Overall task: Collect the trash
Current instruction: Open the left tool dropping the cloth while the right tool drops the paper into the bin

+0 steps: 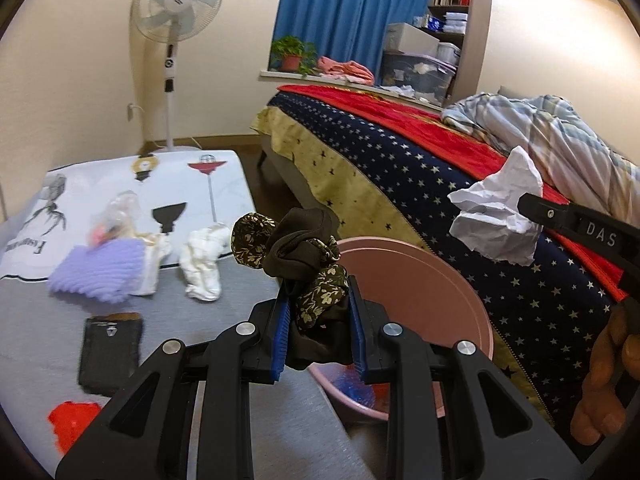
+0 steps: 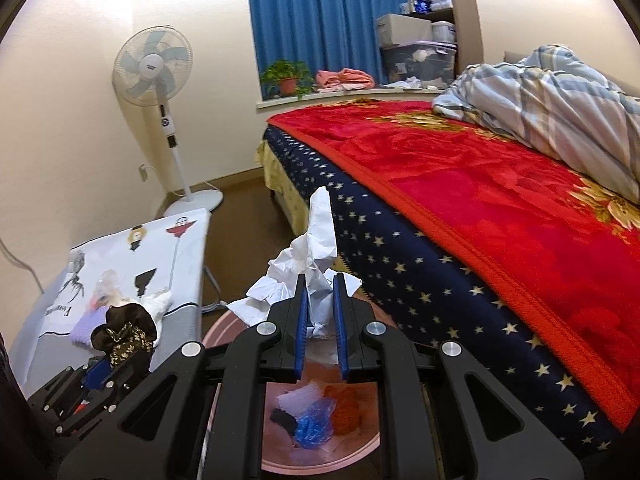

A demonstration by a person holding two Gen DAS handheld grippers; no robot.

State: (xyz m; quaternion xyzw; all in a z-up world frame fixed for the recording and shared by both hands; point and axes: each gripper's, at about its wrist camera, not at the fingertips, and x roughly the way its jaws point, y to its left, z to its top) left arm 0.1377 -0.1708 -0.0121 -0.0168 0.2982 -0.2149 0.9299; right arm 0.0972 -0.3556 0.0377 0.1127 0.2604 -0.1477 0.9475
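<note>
My left gripper (image 1: 318,292) is shut on a dark brown floral cloth scrunchie (image 1: 304,256), held over the near rim of the pink bin (image 1: 420,280). My right gripper (image 2: 320,304) is shut on a crumpled white paper (image 2: 312,256), held above the pink bin (image 2: 372,452). The bin holds blue plastic (image 2: 314,426), an orange scrap (image 2: 344,408) and other bits. In the left wrist view the paper (image 1: 500,216) and the right gripper show at the right. In the right wrist view the scrunchie (image 2: 124,334) and the left gripper show at the lower left.
A low table (image 1: 240,288) on the left bears a lilac knit cloth (image 1: 100,276), a white crumpled wad (image 1: 204,260), a clear plastic bag (image 1: 120,216), a black wallet (image 1: 110,350) and a red scrap (image 1: 72,420). A bed (image 2: 480,208) lies to the right. A fan (image 1: 172,40) stands behind.
</note>
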